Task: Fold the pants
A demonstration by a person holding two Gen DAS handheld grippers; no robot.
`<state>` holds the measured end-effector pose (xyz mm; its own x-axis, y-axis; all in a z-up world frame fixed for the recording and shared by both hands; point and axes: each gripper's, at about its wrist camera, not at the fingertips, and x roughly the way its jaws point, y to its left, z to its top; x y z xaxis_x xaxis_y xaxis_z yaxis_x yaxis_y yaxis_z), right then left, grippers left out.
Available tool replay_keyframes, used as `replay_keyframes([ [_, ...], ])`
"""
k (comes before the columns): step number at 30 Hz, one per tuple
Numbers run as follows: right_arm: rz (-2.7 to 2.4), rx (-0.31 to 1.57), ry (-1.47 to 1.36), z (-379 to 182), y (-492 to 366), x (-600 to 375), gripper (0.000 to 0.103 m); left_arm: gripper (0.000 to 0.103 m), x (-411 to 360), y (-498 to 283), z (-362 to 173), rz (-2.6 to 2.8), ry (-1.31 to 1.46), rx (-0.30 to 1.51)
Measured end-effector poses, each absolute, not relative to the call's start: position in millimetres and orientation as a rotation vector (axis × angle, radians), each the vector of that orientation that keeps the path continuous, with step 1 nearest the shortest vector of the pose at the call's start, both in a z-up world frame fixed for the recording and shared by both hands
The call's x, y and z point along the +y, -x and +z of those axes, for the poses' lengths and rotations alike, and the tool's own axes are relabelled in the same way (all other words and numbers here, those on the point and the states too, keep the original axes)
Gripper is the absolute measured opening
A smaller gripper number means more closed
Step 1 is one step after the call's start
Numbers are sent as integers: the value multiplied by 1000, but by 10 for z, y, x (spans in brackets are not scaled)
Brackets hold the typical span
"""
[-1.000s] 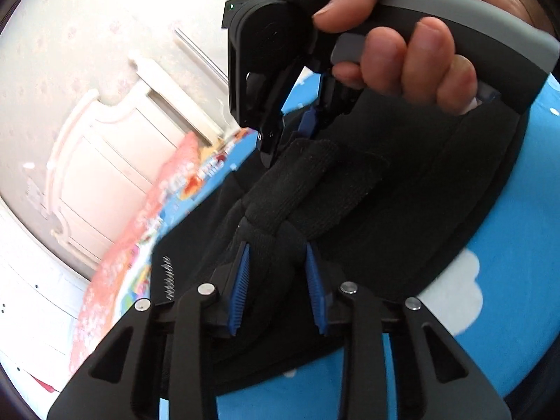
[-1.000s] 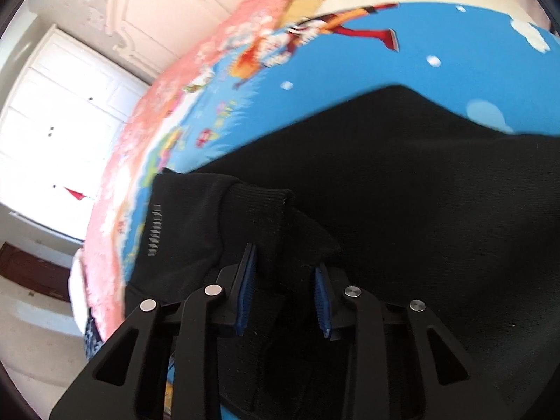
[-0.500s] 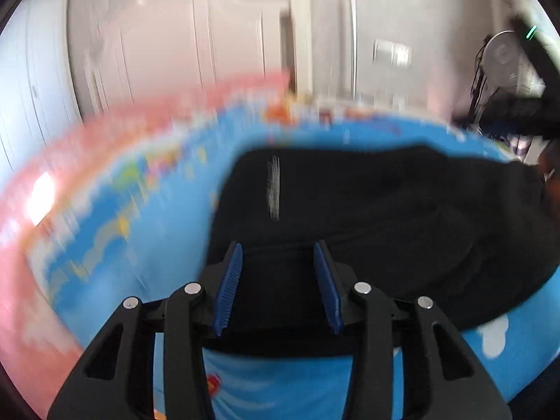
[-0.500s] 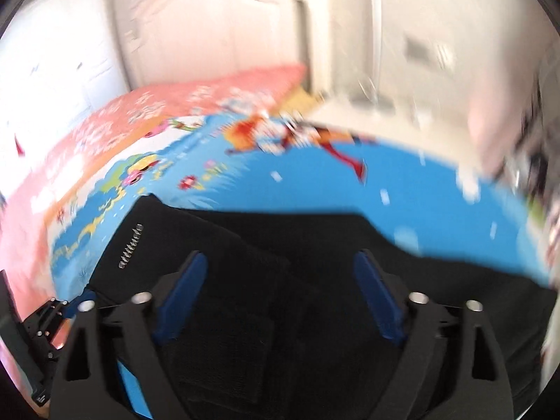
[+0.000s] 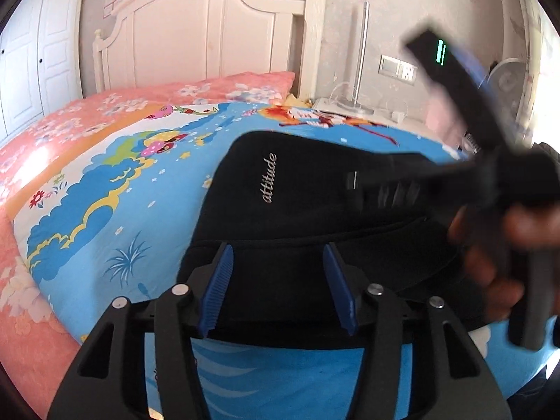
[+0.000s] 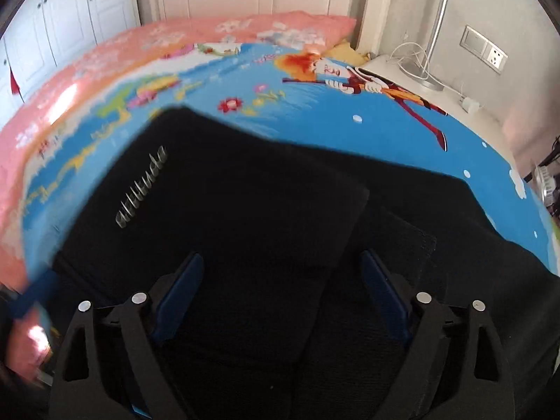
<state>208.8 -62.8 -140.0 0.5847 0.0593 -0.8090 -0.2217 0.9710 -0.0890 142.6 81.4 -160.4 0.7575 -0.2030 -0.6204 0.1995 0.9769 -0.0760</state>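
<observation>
The black pants (image 5: 301, 189) lie folded on the blue cartoon bedsheet (image 5: 105, 210), with a silver "attitude" print on top. They also fill the lower half of the right wrist view (image 6: 245, 217). My left gripper (image 5: 278, 288) is open and empty above the near edge of the pants. My right gripper (image 6: 281, 292) is wide open and empty over the pants; its blurred body and the hand holding it (image 5: 490, 182) show at the right of the left wrist view.
A pink floral quilt (image 5: 70, 119) covers the far left of the bed. A white headboard (image 5: 210, 35) stands behind. A white bedside table (image 6: 420, 80) with a lamp pole and cables is at the far right, below wall sockets (image 6: 490, 52).
Both grippers have let go of the pant cuffs and opened. They lifted and drew back from the pants, which now lie folded flat. The right gripper opened wider.
</observation>
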Motion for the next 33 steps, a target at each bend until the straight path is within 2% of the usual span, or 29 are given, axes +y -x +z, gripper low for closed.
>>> replay_keyframes([
  [1,157,933,184,-1398,-2078,-631,88,43,876,-1443,-1542,-205,23,665],
  [4,153,940,181,-1393,-2085,-639,89,43,1072,-1681,-1293,-171,75,639],
  [7,160,941,184,-1392,-2071,-630,89,43,1006,-2286,-1184,-233,5,769],
  [9,147,932,193,-1413,-2058,-601,89,32,893,-2600,-1192,-263,-62,782],
  [10,144,929,197,-1417,-2053,-582,89,17,822,-2797,-1266,-263,-106,825],
  [12,144,927,197,-1432,-2064,-570,89,12,698,-3192,-1535,-308,-151,966],
  [14,145,925,194,-1437,-2082,-572,89,12,667,-3406,-1680,-323,-152,1003],
  [16,148,924,196,-1436,-2063,-562,89,12,677,-3435,-1595,-322,-139,1001],
  [22,149,917,193,-1433,-2034,-566,89,13,937,-2757,-1326,-233,-30,845],
  [26,149,915,191,-1431,-2028,-562,89,13,1113,-2180,-1483,-157,27,819],
  [28,149,911,196,-1432,-2014,-556,89,13,1122,-2080,-1747,-159,26,858],
  [30,153,913,192,-1422,-2022,-565,89,14,1065,-2023,-1773,-154,-35,805],
  [33,151,887,102,-1293,-1952,-726,87,14,1059,-2099,-1776,-148,-12,822],
])
